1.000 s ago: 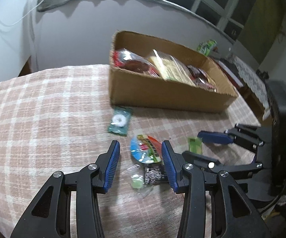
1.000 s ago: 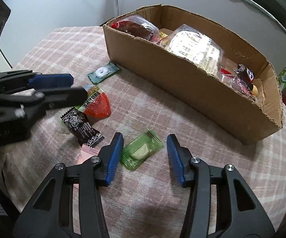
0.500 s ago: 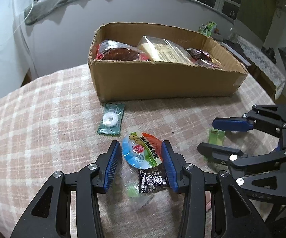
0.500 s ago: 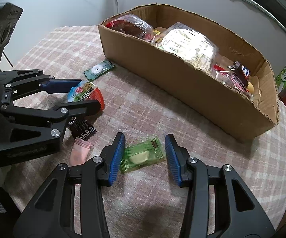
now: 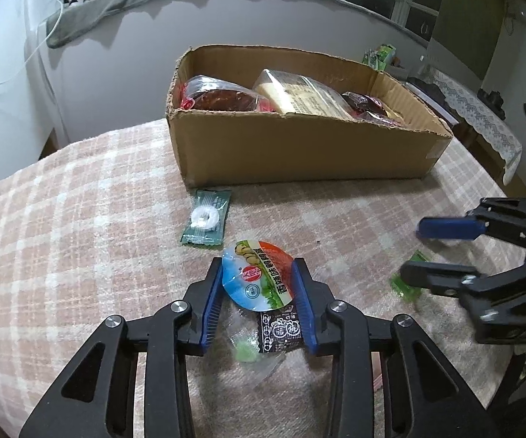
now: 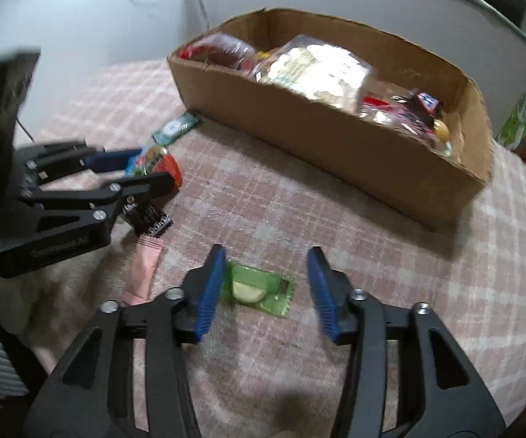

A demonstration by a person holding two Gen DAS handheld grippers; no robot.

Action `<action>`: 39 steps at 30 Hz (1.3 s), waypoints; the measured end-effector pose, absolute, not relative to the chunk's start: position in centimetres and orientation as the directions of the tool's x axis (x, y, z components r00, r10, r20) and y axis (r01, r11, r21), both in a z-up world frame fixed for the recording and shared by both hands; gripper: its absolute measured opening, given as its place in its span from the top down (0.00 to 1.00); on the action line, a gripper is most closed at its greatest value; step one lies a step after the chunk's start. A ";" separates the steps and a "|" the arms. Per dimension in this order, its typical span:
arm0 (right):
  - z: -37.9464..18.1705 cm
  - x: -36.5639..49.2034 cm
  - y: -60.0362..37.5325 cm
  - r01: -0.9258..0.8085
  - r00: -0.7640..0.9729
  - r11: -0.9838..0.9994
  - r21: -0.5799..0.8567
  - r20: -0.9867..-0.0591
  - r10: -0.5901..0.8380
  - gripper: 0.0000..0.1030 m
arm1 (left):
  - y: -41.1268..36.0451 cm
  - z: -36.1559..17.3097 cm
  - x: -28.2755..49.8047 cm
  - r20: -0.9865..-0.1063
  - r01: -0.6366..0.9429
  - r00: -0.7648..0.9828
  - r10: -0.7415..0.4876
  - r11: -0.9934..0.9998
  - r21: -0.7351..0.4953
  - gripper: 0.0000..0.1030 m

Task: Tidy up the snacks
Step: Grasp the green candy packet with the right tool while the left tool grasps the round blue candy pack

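A round foil-lidded snack cup (image 5: 259,277) sits between the blue pads of my left gripper (image 5: 257,281); its jaws are closing and both pads touch the lid's edges. In the right wrist view the left gripper (image 6: 149,168) holds the same cup (image 6: 164,168) just above the cloth. My right gripper (image 6: 266,273) straddles a green candy packet (image 6: 259,288) lying flat on the checked cloth. Its jaws are opening, and only the left pad is near the packet. The cardboard box (image 5: 299,153) behind holds several bagged snacks.
A dark green mint packet (image 5: 206,217) lies by the box's near left corner. A black packet (image 5: 281,330) and a clear wrapper with a green sweet (image 5: 246,350) lie under my left gripper. A pink sachet (image 6: 144,270) lies left of the right gripper. The table's edge curves off behind the box.
The left jaws have narrowed onto the round cup. The right jaws have spread wider around the green packet, and the right gripper has shifted sideways a little.
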State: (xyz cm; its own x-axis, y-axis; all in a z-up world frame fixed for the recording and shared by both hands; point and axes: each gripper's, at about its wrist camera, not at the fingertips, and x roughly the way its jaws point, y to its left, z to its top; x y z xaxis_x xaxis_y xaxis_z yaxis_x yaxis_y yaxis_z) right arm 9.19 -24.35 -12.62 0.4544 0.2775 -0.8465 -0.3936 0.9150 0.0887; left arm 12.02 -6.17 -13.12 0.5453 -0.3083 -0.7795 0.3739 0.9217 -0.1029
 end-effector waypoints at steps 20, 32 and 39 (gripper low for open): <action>-13.4 7.8 -21.8 -0.485 0.426 0.874 0.004 -0.872 0.240 0.62 | -5.7 -13.0 11.6 -0.774 0.367 0.547 -0.319 0.922 -0.120 0.68; -13.7 7.8 -21.2 -0.475 0.448 0.880 0.002 -0.860 0.244 0.66 | -5.0 -12.1 10.9 -0.757 0.359 0.561 -0.336 0.922 -0.143 0.68; -11.5 7.6 -21.9 -0.466 0.491 0.885 0.000 -0.832 0.258 0.66 | -4.5 -10.1 10.3 -0.726 0.356 0.589 -0.354 0.921 -0.159 0.68</action>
State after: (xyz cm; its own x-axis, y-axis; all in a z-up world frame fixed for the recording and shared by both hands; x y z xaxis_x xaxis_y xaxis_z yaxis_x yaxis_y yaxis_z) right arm 7.59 -21.94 -11.52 0.4911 0.2582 -0.8320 -0.4656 0.8850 -0.0001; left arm 10.33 -4.53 -10.07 0.5894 -0.3537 -0.7263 0.3563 0.9207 -0.1593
